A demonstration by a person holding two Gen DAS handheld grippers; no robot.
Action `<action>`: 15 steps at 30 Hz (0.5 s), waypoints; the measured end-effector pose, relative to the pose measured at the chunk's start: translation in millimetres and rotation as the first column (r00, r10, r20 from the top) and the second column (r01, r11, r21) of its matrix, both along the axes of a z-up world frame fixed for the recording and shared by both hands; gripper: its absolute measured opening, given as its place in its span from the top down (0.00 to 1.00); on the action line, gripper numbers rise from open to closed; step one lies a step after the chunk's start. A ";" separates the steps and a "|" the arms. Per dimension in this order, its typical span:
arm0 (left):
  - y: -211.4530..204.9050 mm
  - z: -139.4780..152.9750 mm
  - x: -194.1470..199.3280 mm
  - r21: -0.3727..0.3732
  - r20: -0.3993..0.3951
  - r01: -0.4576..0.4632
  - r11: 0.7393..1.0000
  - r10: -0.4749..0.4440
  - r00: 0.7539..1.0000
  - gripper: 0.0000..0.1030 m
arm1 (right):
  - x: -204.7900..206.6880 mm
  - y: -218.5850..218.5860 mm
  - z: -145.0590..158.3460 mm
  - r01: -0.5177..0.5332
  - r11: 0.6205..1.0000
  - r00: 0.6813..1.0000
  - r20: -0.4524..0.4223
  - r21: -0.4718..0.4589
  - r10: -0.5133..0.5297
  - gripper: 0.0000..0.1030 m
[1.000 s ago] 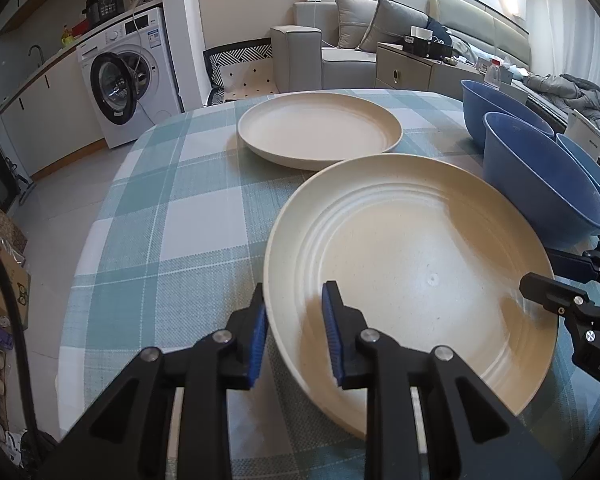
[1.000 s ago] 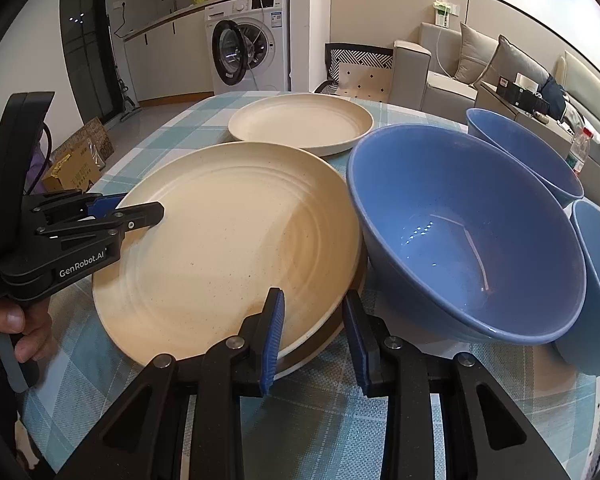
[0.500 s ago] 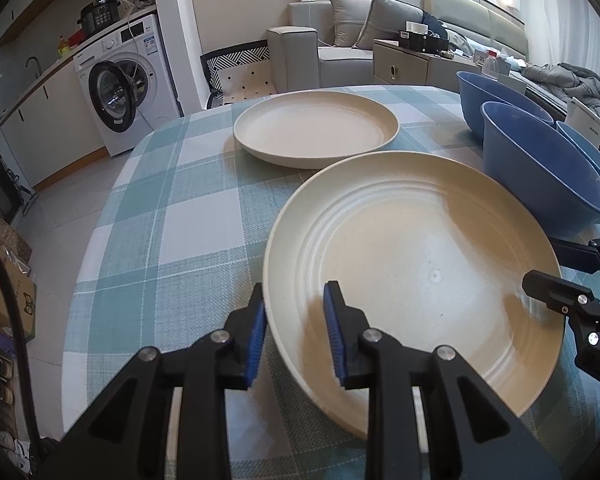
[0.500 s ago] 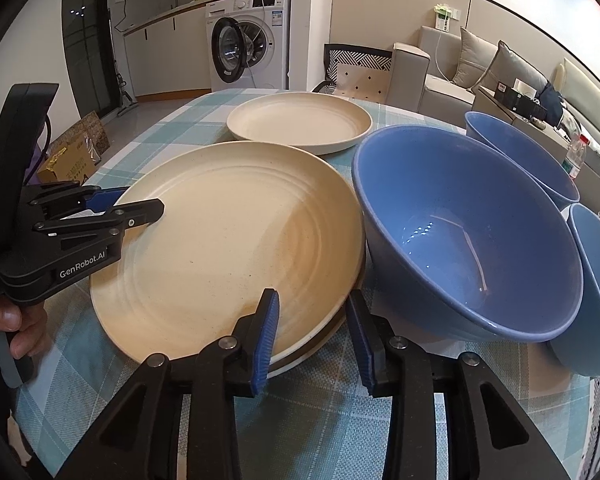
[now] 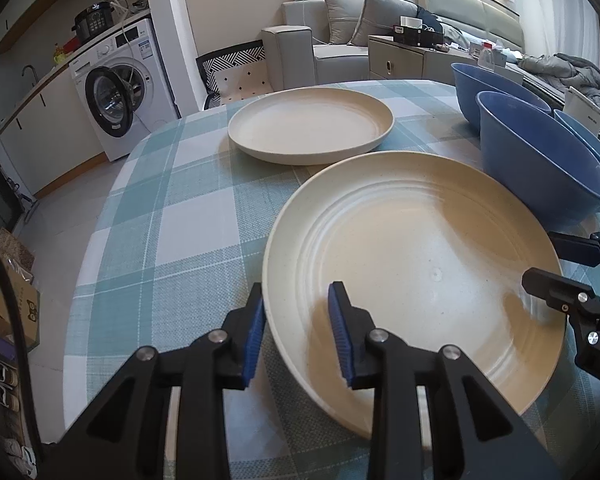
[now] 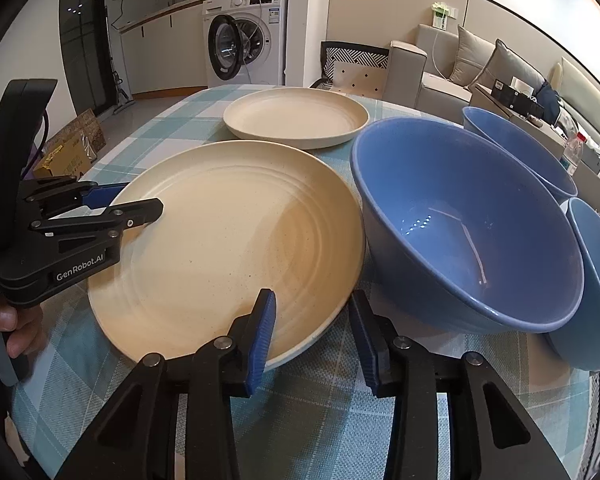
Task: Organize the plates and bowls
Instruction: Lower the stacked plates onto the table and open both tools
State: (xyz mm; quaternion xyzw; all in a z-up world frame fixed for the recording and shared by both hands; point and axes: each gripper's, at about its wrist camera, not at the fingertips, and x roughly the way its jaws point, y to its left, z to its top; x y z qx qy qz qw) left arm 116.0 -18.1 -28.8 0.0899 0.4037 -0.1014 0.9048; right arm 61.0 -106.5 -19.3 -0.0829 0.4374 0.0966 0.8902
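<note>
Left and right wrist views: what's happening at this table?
A person works a handheld gripper in each hand. The left gripper and right gripper both straddle opposite rims of the near cream plate, jaws open, not yet clamped. A second cream plate lies farther back on the checked tablecloth. Three blue bowls sit beside the plates, unstacked.

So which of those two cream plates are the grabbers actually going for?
On the checked tablecloth, find the blue bowls along one side. The near plate lies beside the closest bowl; unlike the far plate, which lies alone, both grippers straddle its rim.
</note>
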 end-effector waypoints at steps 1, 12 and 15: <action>-0.4 -0.2 -0.3 0.002 0.003 0.001 1.000 -0.001 1.000 0.70 | 0.5 -0.7 -0.1 0.000 1.000 1.000 0.000 0.000 0.000 0.63; 1.4 0.0 1.2 -0.017 -0.004 -0.001 1.000 0.001 1.000 0.60 | 0.6 -1.8 -1.5 -0.010 1.000 1.000 0.002 0.003 0.010 0.56; 2.9 1.1 0.3 -0.046 -0.014 0.003 0.999 -0.004 1.000 0.55 | 0.1 -3.3 2.0 -0.021 0.999 1.000 0.004 0.030 0.020 0.50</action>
